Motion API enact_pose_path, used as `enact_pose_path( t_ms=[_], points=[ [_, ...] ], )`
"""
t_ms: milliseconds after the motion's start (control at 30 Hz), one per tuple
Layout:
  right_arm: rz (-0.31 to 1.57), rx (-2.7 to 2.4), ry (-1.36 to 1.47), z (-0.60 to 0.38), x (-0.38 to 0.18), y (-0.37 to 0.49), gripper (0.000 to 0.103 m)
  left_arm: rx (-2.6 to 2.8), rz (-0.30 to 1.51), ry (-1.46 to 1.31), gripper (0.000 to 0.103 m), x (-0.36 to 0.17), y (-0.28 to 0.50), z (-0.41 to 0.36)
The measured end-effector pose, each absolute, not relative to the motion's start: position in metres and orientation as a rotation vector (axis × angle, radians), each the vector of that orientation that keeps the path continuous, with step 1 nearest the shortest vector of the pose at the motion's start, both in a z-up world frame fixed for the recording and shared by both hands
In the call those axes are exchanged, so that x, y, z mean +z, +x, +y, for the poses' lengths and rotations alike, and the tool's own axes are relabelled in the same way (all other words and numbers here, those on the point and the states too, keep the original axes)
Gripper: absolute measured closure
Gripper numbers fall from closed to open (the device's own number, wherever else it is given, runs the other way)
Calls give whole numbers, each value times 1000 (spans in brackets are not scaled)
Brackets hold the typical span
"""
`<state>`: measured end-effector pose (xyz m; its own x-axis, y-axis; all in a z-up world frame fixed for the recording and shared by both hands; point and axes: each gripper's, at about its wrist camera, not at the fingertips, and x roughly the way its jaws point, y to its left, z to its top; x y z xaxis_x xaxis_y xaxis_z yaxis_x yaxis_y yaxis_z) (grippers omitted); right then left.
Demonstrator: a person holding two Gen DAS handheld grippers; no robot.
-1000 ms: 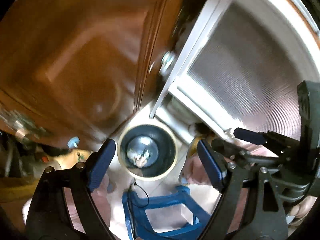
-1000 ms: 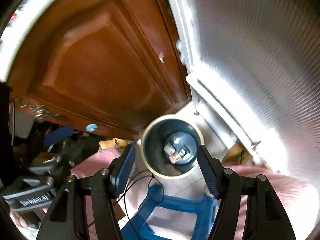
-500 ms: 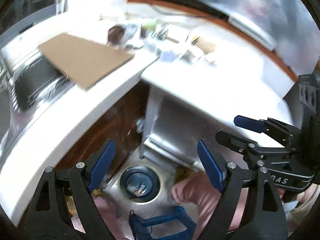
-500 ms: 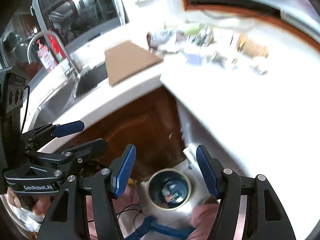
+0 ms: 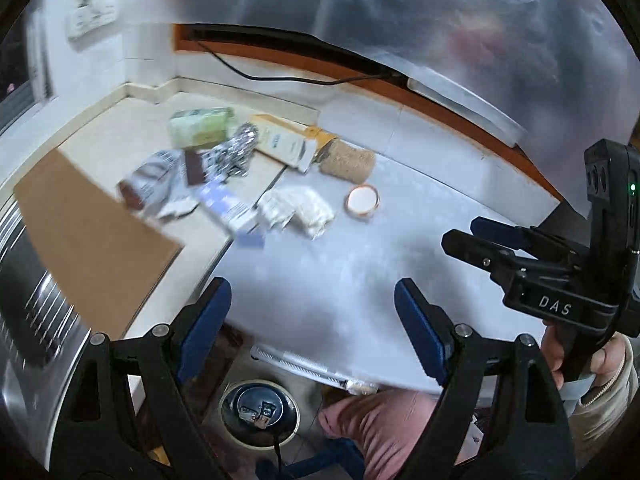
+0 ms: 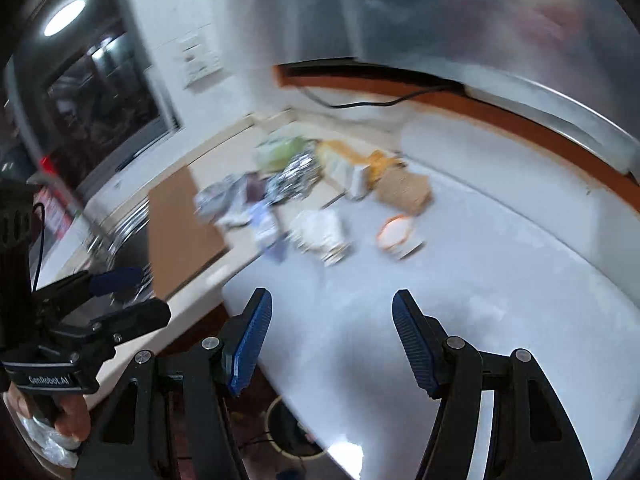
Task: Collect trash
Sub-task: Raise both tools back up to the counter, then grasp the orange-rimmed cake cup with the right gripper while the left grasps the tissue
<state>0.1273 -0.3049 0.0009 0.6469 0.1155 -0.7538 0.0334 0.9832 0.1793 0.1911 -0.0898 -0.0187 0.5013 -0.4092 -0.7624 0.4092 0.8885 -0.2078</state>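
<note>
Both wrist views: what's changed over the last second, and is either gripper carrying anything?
Both grippers rose from over the floor bin to countertop height; the views now take in the trash pile on the counter. Left gripper and right gripper stayed open and empty. The bin hasn't moved, scraps inside as before.

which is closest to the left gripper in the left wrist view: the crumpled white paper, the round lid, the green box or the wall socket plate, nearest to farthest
1. crumpled white paper, just ahead
2. round lid, ahead-right; close call with the paper
3. green box, farther back, left
4. wall socket plate, on the far wall

The left gripper is open.
</note>
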Motion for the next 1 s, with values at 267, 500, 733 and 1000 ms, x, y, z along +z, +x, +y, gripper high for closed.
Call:
enact_pose_path(
  t_ms=[267,500,733,1000],
  points=[
    [958,-42,286,-367,-33,211,41,-492,995,-28,24,-51,294,-140],
    [1049,-92,401,-402,-93,259,47,-463,1086,-73,35,-101,344,-155],
    [1086,-71,530,-418,-135,284,47,-457,1121,-80,35,-131,360,-165],
    [1116,-48,530,-402,-156,305,62,-436,1139,-51,35,-144,364,-177]
  ],
)
